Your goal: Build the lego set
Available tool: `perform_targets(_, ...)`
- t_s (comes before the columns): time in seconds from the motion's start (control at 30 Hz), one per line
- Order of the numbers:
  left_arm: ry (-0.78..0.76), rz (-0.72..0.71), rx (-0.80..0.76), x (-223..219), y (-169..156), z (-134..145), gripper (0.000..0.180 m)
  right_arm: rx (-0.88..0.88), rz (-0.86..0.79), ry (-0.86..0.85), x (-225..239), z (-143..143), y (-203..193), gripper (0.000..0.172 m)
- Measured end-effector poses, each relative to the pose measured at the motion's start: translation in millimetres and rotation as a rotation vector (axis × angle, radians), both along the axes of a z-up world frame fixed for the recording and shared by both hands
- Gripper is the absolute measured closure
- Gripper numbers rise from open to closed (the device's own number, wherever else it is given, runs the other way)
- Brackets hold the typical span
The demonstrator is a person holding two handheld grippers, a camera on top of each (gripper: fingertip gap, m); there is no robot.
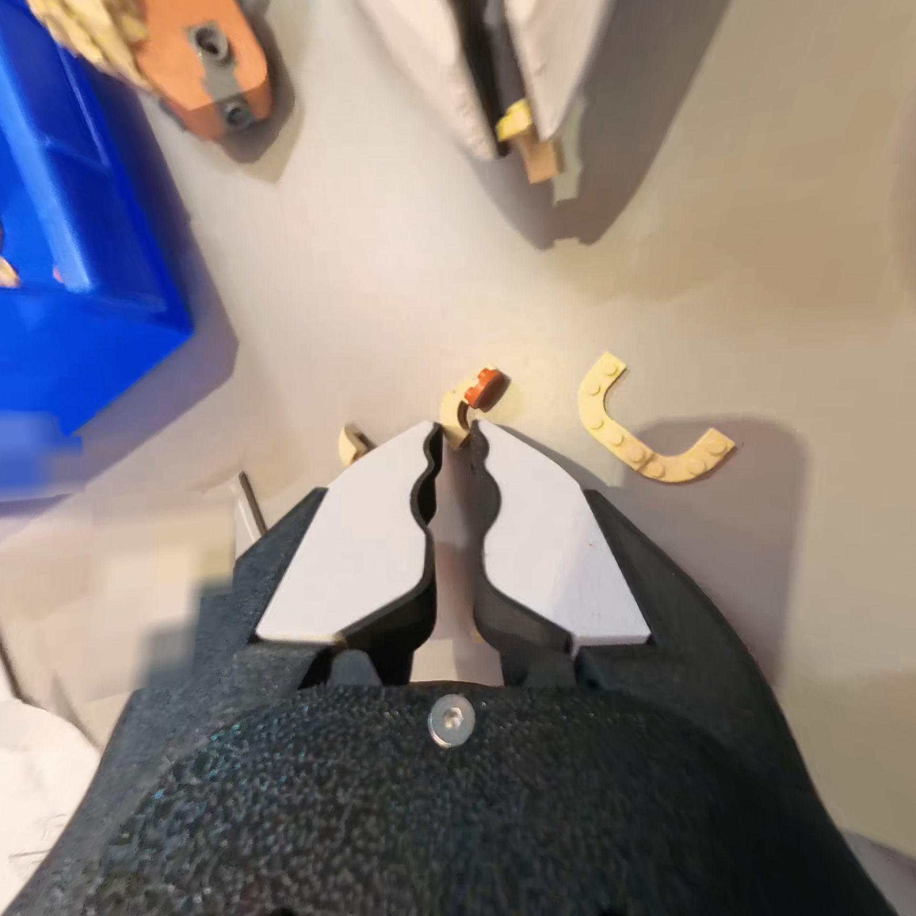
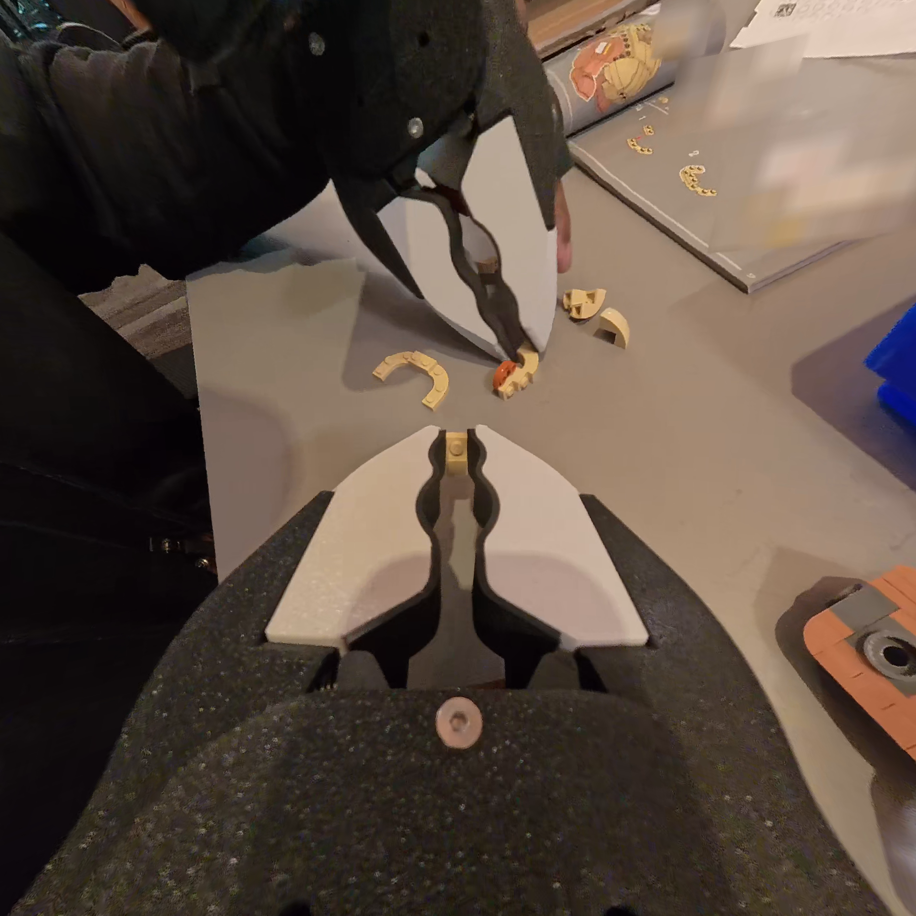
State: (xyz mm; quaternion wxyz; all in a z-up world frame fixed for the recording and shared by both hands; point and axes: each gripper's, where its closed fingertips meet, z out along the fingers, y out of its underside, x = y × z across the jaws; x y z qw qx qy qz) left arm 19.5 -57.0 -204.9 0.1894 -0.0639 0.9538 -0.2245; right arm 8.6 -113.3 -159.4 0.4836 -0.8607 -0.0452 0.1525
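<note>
My left gripper (image 1: 457,430) is down at the grey table (image 1: 396,297), its tips shut on one end of a tan curved piece (image 1: 453,414) that carries a red-brown round piece (image 1: 488,388). The right wrist view shows the same grip: the left gripper (image 2: 520,349) pinches the tan curved piece (image 2: 529,366), with the red-brown piece (image 2: 504,372) beside it. My right gripper (image 2: 456,436) is shut on a small tan studded brick (image 2: 456,453) and holds it above the table. It also shows in the left wrist view (image 1: 528,143), with the brick at its tips.
A tan horseshoe-shaped plate (image 1: 639,441) (image 2: 416,372) lies flat near the left gripper. Two tan rounded bricks (image 2: 614,327) (image 2: 582,302) lie behind it. A blue bin (image 1: 74,248) (image 2: 892,367), an orange-brown model (image 1: 208,74) (image 2: 862,654), an open booklet (image 2: 743,198) and a person's dark sleeve (image 2: 148,148) are around.
</note>
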Motion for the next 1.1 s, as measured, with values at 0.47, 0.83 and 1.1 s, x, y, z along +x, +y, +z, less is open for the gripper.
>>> perform_targets(0.47,-0.683,-0.012,0.039,7,-15,51,0.172,-0.004,-0.032,0.082,6,2,19,0.164)
perform_targets(0.83,-0.912,-0.049,0.156,4,-8,68,0.172,0.052,-0.051,0.134,5,10,33,0.164)
perform_targets(1.1,-1.006,-0.067,0.196,3,-14,76,0.173,0.079,-0.053,0.167,7,13,33,0.164)
